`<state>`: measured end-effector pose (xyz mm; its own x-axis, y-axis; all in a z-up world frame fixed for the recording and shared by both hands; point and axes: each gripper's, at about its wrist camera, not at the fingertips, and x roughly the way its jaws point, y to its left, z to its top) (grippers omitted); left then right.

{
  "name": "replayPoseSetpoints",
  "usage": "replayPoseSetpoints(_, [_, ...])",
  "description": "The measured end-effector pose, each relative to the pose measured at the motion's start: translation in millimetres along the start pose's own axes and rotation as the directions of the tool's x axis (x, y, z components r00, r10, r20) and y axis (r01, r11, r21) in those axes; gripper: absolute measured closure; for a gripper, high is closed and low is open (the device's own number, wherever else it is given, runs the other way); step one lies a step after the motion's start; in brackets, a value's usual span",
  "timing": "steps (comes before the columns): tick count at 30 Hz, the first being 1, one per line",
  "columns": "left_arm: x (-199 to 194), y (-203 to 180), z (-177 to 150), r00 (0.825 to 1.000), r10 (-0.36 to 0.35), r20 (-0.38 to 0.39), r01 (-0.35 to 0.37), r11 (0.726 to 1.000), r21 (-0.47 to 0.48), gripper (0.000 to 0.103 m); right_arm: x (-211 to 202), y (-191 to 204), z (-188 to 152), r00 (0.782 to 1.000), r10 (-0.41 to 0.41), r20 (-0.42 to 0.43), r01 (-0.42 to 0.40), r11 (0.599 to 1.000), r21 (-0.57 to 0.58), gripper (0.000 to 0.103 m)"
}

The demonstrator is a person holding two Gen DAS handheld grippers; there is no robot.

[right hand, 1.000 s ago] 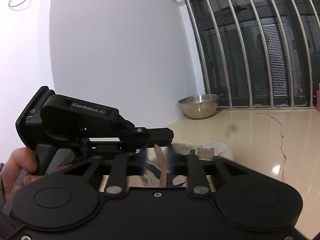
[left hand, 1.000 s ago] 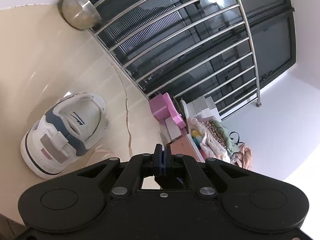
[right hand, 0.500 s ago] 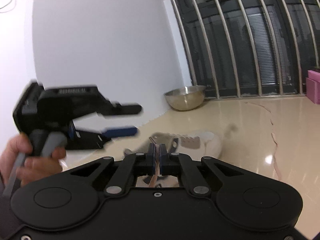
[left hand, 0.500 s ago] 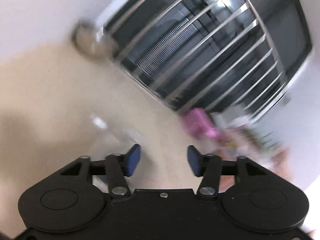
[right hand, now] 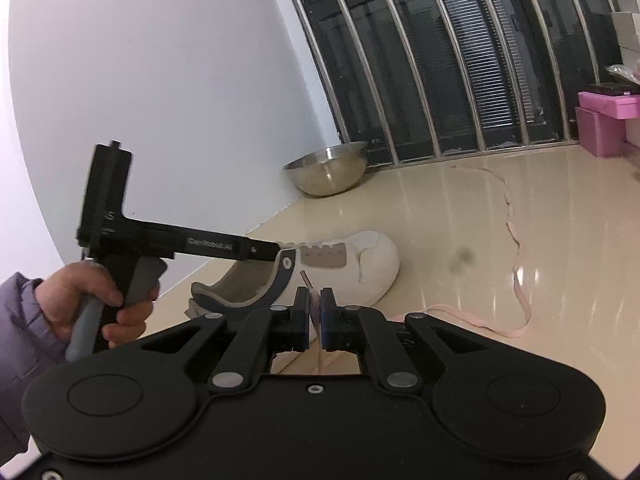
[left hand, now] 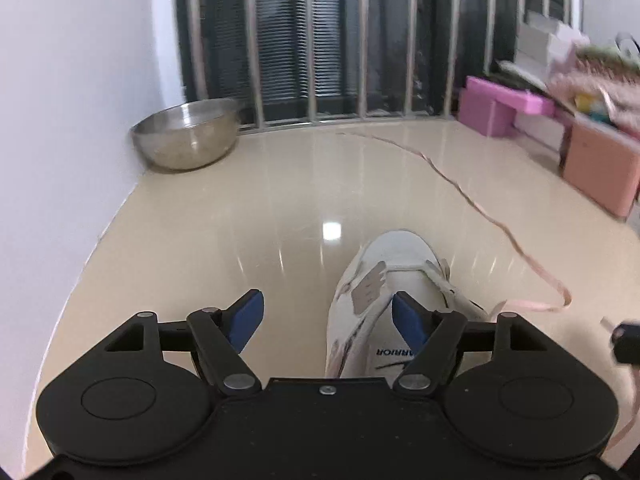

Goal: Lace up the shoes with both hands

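A white sneaker (left hand: 384, 292) with navy trim lies on the beige floor, toe pointing away. My left gripper (left hand: 326, 318) is open, its right pad (left hand: 408, 320) over the shoe's tongue and its left pad over bare floor. A long pink lace (left hand: 472, 200) trails loose across the floor from the far railing to the shoe's right. In the right wrist view the sneaker (right hand: 348, 268) lies side-on. My right gripper (right hand: 315, 306) is shut on the pink lace, whose tip (right hand: 306, 278) pokes out above the pads. A hand (right hand: 100, 300) holds the left gripper (right hand: 274, 252) over the shoe's opening.
A steel bowl (left hand: 186, 136) sits by the white wall at the far left, under a metal window railing (left hand: 360, 40). Pink boxes (left hand: 496, 110), a salmon box (left hand: 600, 164) and bags are stacked at the right. The loose lace (right hand: 516, 248) runs across the glossy floor.
My left gripper went from shut to open and swung round to face the shoe from its heel end. My right gripper closed on the pink lace and holds it.
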<state>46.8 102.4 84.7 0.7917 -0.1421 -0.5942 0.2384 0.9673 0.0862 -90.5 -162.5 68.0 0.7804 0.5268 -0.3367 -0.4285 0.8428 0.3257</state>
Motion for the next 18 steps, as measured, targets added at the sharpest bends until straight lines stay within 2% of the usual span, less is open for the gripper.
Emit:
replayPoseSetpoints(2, [5.9, -1.4, -1.0, 1.0, 0.0, 0.001, 0.0, 1.0, 0.025, 0.033, 2.0, -3.3, 3.1, 1.0, -0.016, 0.004, 0.016, 1.0, 0.003, 0.098])
replayPoseSetpoints(3, [8.3, -1.6, -1.7, 1.0, -0.003, 0.002, 0.003, 0.999, 0.032, 0.039, 3.1, -4.9, 4.6, 1.0, -0.024, 0.006, 0.024, 1.0, 0.005, 0.098])
replayPoseSetpoints(4, [10.2, -0.1, -2.5, 1.0, -0.024, 0.0, 0.024, 0.999, 0.029, 0.046, 4.1, -6.5, 6.1, 0.999, -0.032, 0.008, 0.032, 0.999, 0.006, 0.098])
replayPoseSetpoints(5, [11.9, 3.8, -3.6, 0.997, -0.075, -0.006, 0.075, 0.997, 0.003, 0.062, 5.1, -8.1, 7.7, 0.999, -0.04, 0.009, 0.04, 0.999, 0.008, 0.098])
replayPoseSetpoints(6, [14.4, 8.7, -5.4, 0.991, -0.132, -0.013, 0.132, 0.991, -0.037, 0.073, 6.1, -9.8, 9.2, 0.999, -0.048, 0.011, 0.048, 0.999, 0.01, 0.098])
replayPoseSetpoints(7, [17.1, 13.2, -7.6, 0.984, -0.179, -0.019, 0.177, 0.981, -0.081, 0.078, 7.2, -11.4, 10.7, 0.998, -0.056, 0.013, 0.056, 0.998, 0.011, 0.099])
replayPoseSetpoints(8, [18.7, 15.7, -9.7, 0.979, -0.201, -0.017, 0.198, 0.974, -0.112, 0.08, 8.2, -13.0, 12.2, 0.998, -0.064, 0.015, 0.064, 0.998, 0.013, 0.099])
replayPoseSetpoints(12, [13.1, 15.8, -12.5, 0.979, -0.205, 0.008, 0.204, 0.972, -0.113, 0.085, 12.3, -19.5, 18.4, 0.995, -0.096, 0.022, 0.096, 0.995, 0.02, 0.1])
replayPoseSetpoints(13, [11.6, 17.9, -13.2, 0.975, -0.224, 0.01, 0.223, 0.966, -0.134, 0.085, 13.3, -21.2, 19.9, 0.994, -0.104, 0.024, 0.104, 0.994, 0.022, 0.1])
replayPoseSetpoints(18, [2.4, 17.0, -21.2, 0.924, -0.383, 0.005, 0.376, 0.903, -0.206, 0.086, 12.0, -18.5, 31.0, 0.993, -0.107, 0.049, 0.107, 0.994, 0.002, 0.1])
